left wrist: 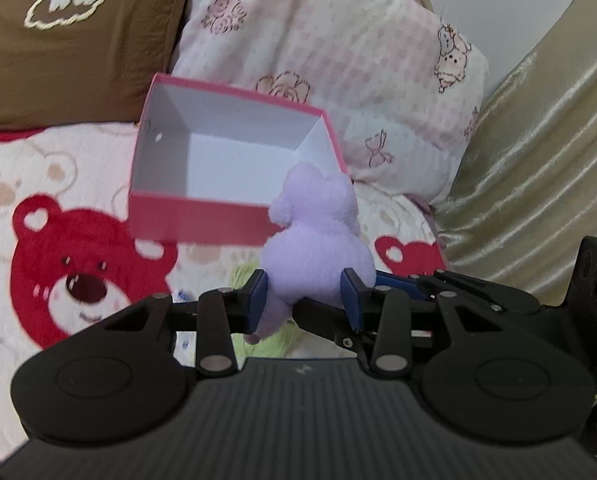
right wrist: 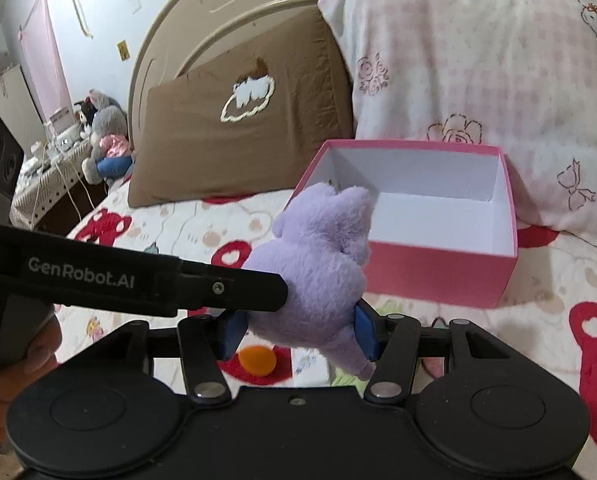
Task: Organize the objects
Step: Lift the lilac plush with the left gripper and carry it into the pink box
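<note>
A lilac plush toy is held between the blue pads of both grippers at once. My left gripper is shut on its lower body, and my right gripper is shut on it too, with the plush raised above the bedspread. The left gripper's arm crosses the right wrist view from the left. An open pink box with a white, empty inside lies on the bed just behind the plush; it also shows in the right wrist view.
A brown pillow and a pink patterned pillow lean on the headboard behind the box. An orange disc lies on the bear-print bedspread under the grippers. A gold curtain hangs at the right. Plush toys sit on a bedside table.
</note>
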